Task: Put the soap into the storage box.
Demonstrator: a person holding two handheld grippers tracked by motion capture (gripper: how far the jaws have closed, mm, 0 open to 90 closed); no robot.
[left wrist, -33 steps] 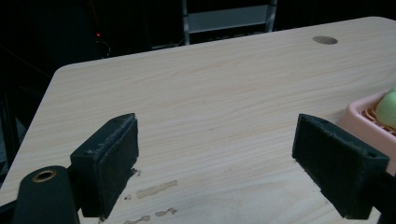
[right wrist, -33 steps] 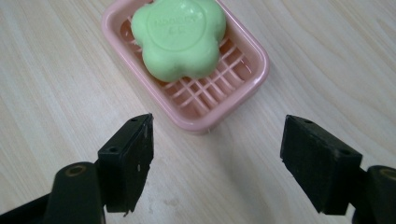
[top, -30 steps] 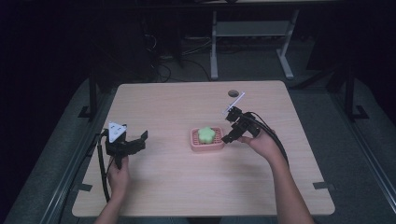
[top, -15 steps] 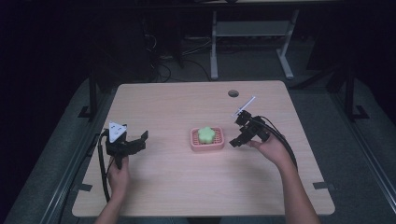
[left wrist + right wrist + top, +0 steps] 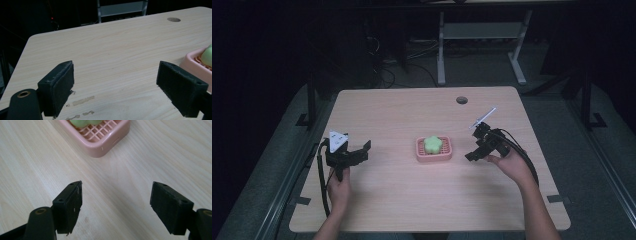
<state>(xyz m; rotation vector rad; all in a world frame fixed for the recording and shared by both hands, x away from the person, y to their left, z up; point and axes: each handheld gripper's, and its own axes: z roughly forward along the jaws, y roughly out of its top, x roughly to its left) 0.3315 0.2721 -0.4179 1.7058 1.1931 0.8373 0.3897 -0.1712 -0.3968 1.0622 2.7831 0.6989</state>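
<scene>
A pink slatted tray (image 5: 447, 152) lies at the table's middle with a green flower-shaped soap (image 5: 432, 144) in it. My left gripper (image 5: 360, 152) hovers to its left, open and empty; the left gripper view has the tray (image 5: 193, 60) and the soap (image 5: 207, 55) at the right edge, beyond my left gripper (image 5: 122, 88). My right gripper (image 5: 472, 152) is just right of the tray, open with nothing between its jaws. The right gripper view looks down on the tray's corner (image 5: 106, 143) and a bit of soap (image 5: 81, 122), ahead of my right gripper (image 5: 116, 202).
The light wooden table (image 5: 402, 210) has a round cable hole (image 5: 461, 100) near its far edge. A white metal frame (image 5: 482, 35) stands on the dark floor behind it. Small scuff marks (image 5: 82, 101) show on the wood near my left gripper.
My right gripper has drawn back to the right, away from the tray, and is lower over the table. The left gripper has stayed put.
</scene>
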